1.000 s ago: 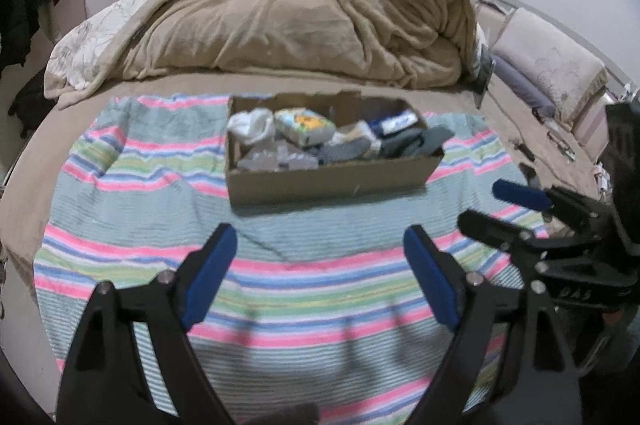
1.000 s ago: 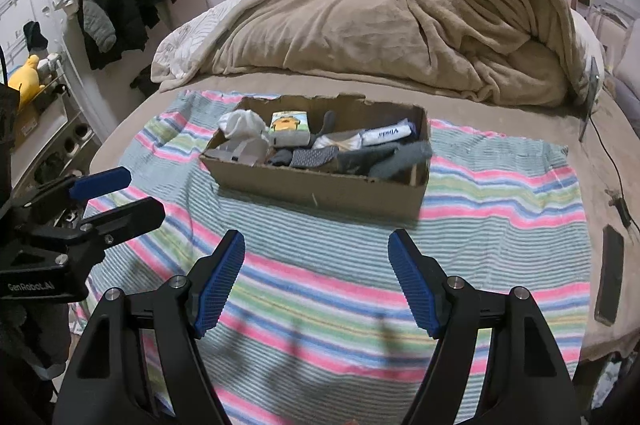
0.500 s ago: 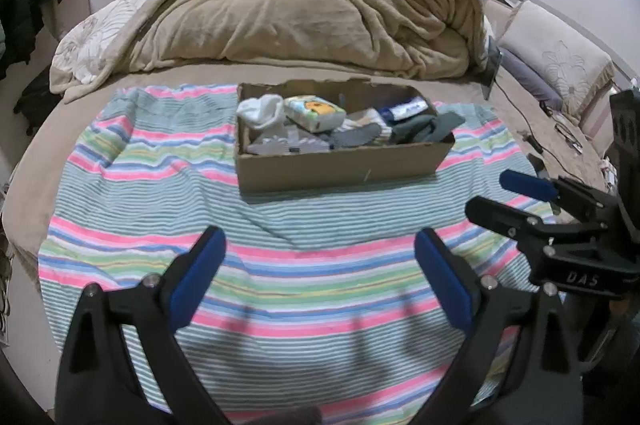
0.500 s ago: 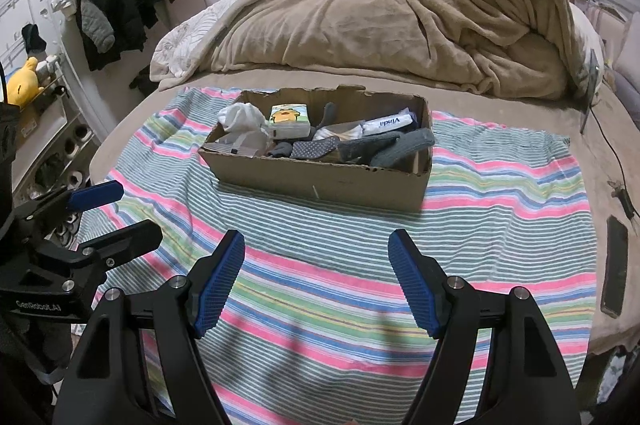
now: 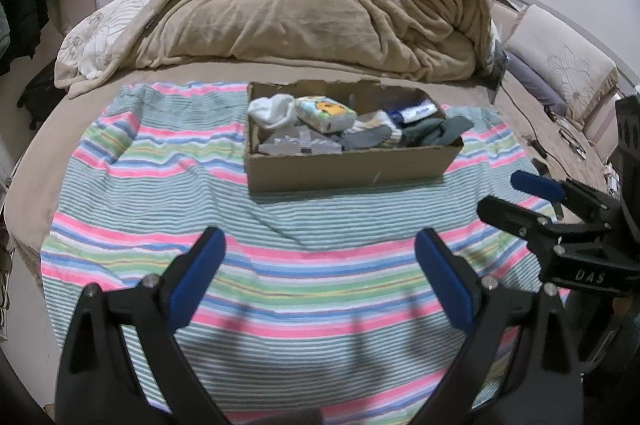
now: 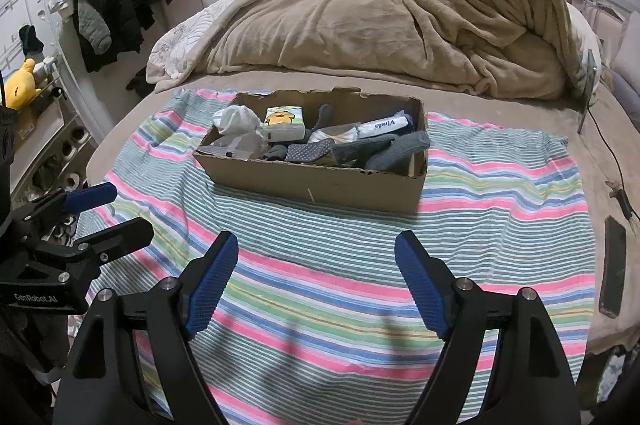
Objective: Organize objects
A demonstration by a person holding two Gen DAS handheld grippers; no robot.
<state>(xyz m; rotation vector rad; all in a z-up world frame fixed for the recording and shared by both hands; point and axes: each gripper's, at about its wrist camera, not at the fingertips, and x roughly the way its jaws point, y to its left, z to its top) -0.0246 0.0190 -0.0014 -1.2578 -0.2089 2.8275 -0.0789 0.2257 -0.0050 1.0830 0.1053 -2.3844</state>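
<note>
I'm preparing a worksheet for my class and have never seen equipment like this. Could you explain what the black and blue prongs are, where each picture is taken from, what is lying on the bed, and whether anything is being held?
There is no robot here. A person holds a two-finger grasping tool in each hand, and each carries a wide-angle camera looking along its fingers. One picture comes from the left tool, the other from the right tool; each also catches the other at its edge. Both stand wide open and hold nothing.

On the bed lies a striped cloth, and on it a cardboard box holding socks, among them a white sock and a grey sock, plus a tissue pack with a yellow cartoon figure. Behind it is a bunched beige blanket. A dark phone lies right of the cloth.
</note>
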